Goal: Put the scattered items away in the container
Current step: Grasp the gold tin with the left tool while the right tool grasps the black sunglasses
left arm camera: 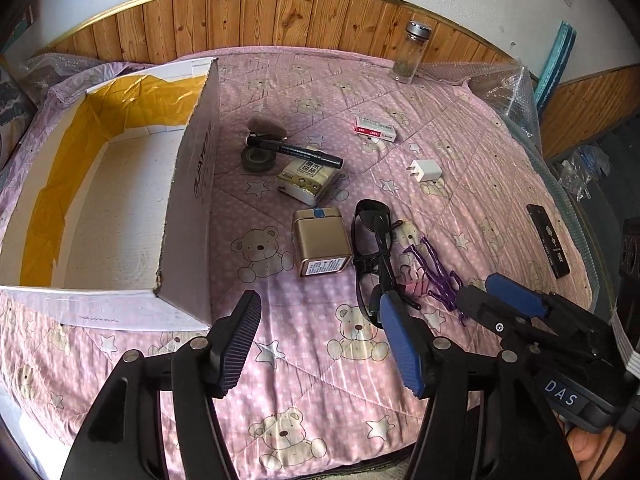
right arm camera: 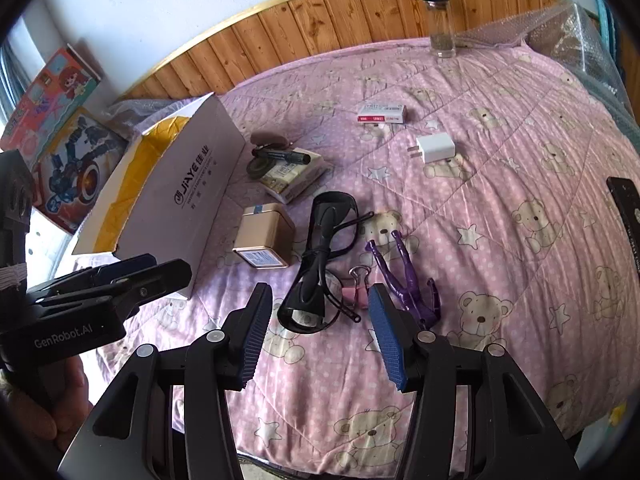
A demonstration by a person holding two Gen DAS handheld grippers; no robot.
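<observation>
Both tongs wide open, empty; right tongs (right arm camera: pixel 318 334) nearer dark glasses (right arm camera: pixel 320 264) at 12 o'clock, long axis 12-6; left tongs (left arm camera: pixel 318 338) further; box (left arm camera: pixel 120 184) at 10.

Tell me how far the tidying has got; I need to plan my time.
Nothing looks done: the box appears empty. Nothing is in hand; the left gripper and right gripper are open, fingers bare. Left on the quilt: sunglasses, gold tin, marker, charger and more.
</observation>
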